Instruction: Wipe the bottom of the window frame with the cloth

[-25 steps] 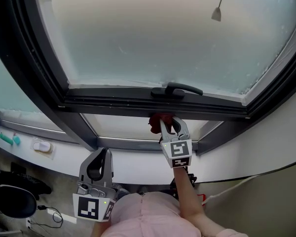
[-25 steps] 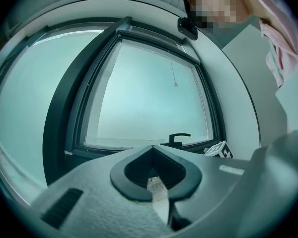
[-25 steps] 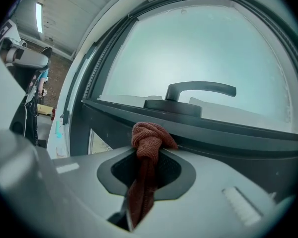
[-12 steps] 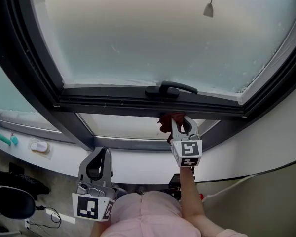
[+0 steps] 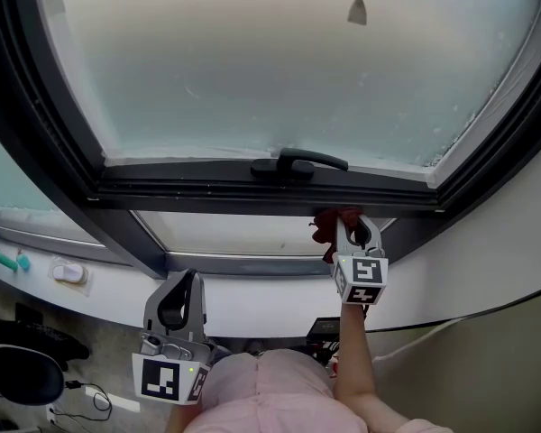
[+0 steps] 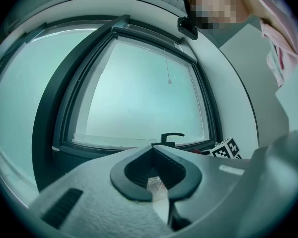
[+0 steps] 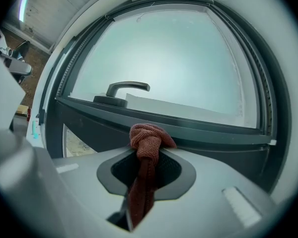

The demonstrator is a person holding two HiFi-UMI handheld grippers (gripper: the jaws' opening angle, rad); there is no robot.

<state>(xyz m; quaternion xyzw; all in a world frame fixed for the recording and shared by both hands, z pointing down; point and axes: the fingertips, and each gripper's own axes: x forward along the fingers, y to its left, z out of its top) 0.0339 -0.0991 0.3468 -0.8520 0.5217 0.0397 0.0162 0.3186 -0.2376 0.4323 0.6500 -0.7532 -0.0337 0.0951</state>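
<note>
A red-brown cloth (image 5: 326, 225) is bunched at the tips of my right gripper (image 5: 348, 227), which is shut on it. In the right gripper view the cloth (image 7: 146, 139) sits knotted between the jaws and lies against the dark bottom rail of the window frame (image 7: 198, 134), right of the handle (image 7: 122, 90). In the head view the bottom rail (image 5: 207, 193) runs across the middle. My left gripper (image 5: 180, 287) hangs low by the person's body, away from the window, jaws shut with nothing between them.
A black window handle (image 5: 298, 162) sits on the rail just left of the cloth. A cord pull (image 5: 357, 11) hangs before the frosted pane. The white sill (image 5: 252, 293) carries a teal object (image 5: 10, 261) and a white one (image 5: 68, 270) at far left. An office chair (image 5: 18, 373) stands below.
My right gripper has slid to the right along the bottom rail with the cloth in it, past the handle. The left gripper has stayed where it was.
</note>
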